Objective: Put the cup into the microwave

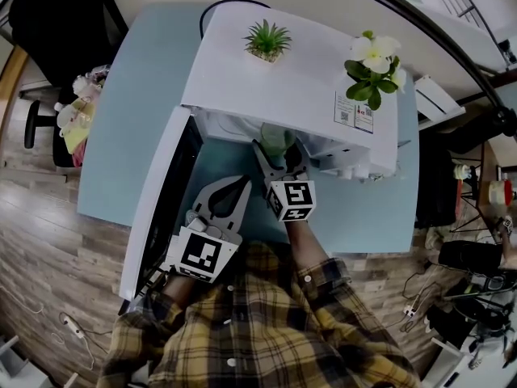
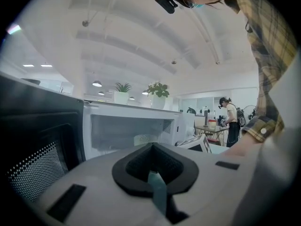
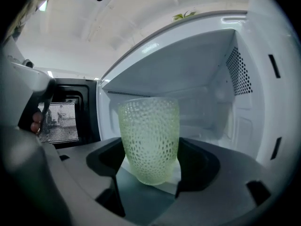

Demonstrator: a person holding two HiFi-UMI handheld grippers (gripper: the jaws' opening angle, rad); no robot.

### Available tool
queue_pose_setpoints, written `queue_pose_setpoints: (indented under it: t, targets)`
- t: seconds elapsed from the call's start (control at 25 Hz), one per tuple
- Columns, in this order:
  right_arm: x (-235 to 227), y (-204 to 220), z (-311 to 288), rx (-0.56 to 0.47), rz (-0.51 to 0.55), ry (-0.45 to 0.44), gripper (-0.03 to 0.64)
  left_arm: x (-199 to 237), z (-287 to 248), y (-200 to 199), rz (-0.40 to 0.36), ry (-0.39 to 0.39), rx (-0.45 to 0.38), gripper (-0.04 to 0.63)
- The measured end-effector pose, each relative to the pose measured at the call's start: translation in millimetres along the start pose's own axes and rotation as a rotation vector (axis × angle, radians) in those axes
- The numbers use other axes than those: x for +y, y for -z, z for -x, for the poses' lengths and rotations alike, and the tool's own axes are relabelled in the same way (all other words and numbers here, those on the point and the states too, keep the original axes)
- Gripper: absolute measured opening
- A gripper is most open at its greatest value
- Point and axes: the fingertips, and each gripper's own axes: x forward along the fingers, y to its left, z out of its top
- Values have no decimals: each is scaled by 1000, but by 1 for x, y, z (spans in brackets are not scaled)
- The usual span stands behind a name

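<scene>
One blue desk (image 1: pixel 137 95) holds one white microwave (image 1: pixel 299 79). Its one door (image 1: pixel 153 208) hangs wide open on the left side. Two little plants sit on top, a spiky one (image 1: pixel 267 40) on the left and a white flower (image 1: pixel 373 67) on the right.

There are two tools. The left tool (image 1: pixel 241 186) is near the open door, its jaws are together and it holds nothing. The right tool (image 3: pixel 150 159) is squeezing the one green bumpy cup (image 3: pixel 149 138) from both sides. The cup stands up straight, right at the front of the microwave's opening, with the white box open behind it. I cannot tell if its bottom is touching the floor inside.

To do this step well, I think the right tool should keep the cup straight up and slide it farther in, toward the middle. It should stay off the side walls and the top. Set the cup down softly, then let go and pull straight back. The left tool should stay off to the side, near the door
</scene>
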Motion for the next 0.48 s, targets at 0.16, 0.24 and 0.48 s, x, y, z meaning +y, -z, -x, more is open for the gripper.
queue_pose_setpoints:
  t: [0.16, 0.24, 0.48]
  targets:
    - [-2, 0, -4, 6, -6, 11, 331, -2, -1, 1, -4, 8, 5, -11]
    - [-4, -1, -8, 2, -7, 13, 331, -2, -2, 2, -5, 11, 8, -9]
    - [0, -3, -15, 21, -8, 22, 331, -2, -1, 3, -9, 21, 13, -11]
